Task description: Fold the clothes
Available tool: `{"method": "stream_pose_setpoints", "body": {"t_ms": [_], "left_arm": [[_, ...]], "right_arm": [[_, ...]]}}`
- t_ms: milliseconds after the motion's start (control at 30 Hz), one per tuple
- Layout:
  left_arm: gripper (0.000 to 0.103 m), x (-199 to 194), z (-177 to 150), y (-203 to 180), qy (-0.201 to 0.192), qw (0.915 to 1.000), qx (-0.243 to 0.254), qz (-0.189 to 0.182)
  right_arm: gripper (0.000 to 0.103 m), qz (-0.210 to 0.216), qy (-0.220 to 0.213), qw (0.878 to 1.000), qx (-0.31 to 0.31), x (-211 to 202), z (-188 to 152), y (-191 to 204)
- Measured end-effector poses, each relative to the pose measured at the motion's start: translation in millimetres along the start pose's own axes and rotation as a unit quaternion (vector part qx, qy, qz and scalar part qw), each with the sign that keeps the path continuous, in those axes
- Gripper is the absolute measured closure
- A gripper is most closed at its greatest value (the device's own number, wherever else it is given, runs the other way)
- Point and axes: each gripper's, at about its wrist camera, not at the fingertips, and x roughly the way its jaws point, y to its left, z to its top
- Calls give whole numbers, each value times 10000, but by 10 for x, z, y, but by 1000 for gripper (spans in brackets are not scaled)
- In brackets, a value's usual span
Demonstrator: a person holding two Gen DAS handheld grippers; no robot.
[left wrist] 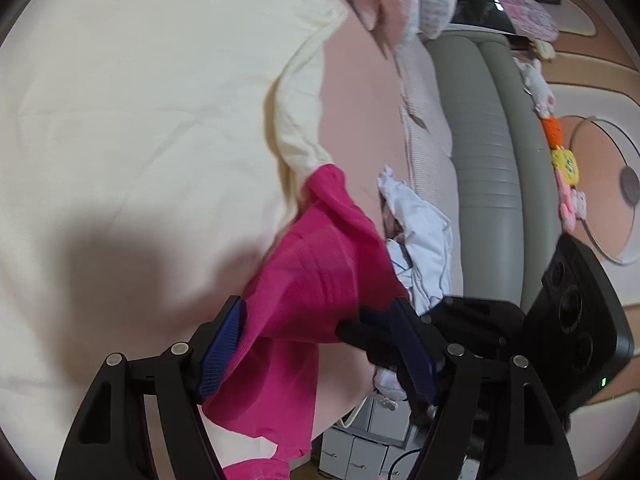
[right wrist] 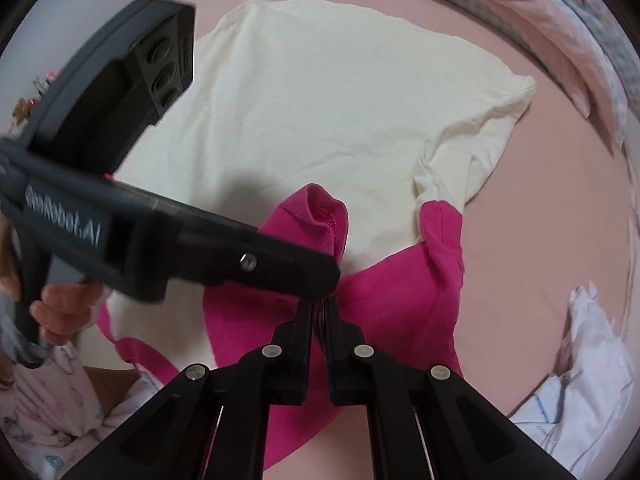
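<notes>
Your left gripper (left wrist: pixel 320 344) is spread wide, its blue pads (left wrist: pixel 220 352) standing either side of a band of the magenta garment (left wrist: pixel 320 264) without pinching it; the cloth drapes between them and over the near edge of the bed (left wrist: pixel 360 120). Beyond it the cream shirt (right wrist: pixel 320 112) lies mostly flat on the pink sheet, one sleeve bunched toward the right, with the magenta piece partly overlapping its near hem. Your right gripper (right wrist: pixel 320 308) is pressed together on a fold of the magenta fabric, holding it raised. Further right, a crumpled white garment (right wrist: pixel 592 364) sits apart near the bed's edge. The risk, as I judge it: with only one pinch bearing the cloth, the free side can sag and twist, spoiling a clean fold line. If your left gripper closes where it stands, it may catch a doubled layer. Dragging the magenta piece could also rumple the cream shirt beneath, since they touch.
</notes>
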Motion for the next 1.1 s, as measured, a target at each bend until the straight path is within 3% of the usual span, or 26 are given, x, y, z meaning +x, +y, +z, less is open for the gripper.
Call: {"method": "stream_pose_setpoints", "body": {"t_ms": [233, 300, 333, 367, 467, 600, 633, 667, 733, 833, 1033, 1100], "left_arm": [[35, 13, -31, -53, 59, 9993, 357, 98], [56, 28, -38, -31, 96, 9991, 376, 171], [76, 36, -42, -21, 115, 9990, 385, 208], [86, 44, -46, -10, 134, 9988, 395, 244], [93, 124, -61, 65, 248, 9984, 292, 412], [94, 153, -83, 4, 265, 9974, 402, 540], [94, 139, -80, -22, 244, 9972, 418, 574], [94, 117, -72, -33, 210, 9973, 414, 572], [94, 68, -64, -45, 139, 9978, 371, 525], [94, -4, -69, -68, 67, 9979, 414, 495], [94, -63, -76, -48, 27, 9982, 343, 488], [94, -69, -64, -25, 19, 9984, 295, 487]], "right_arm": [[99, -27, -5, 9999, 129, -41, 16, -195], [99, -34, -14, 9999, 115, -78, 95, -301], [99, -54, -15, 9999, 113, -91, 132, -291], [99, -51, -23, 9999, 119, -103, 156, -288], [99, 99, -107, 9998, 168, -140, 131, -336], [98, 129, -61, 9999, -34, -89, 186, -256], [90, -127, -67, 9997, -199, -79, 177, -223], [69, -379, -67, 9986, -373, -66, 166, -188], [40, -648, -32, 9952, -728, -31, 133, -113], [40, -516, 43, 9929, -1070, 28, 108, -16], [40, -890, 352, 9866, -1322, 291, 199, 8], [47, -827, 485, 9872, -1273, 357, 214, -7]]}}
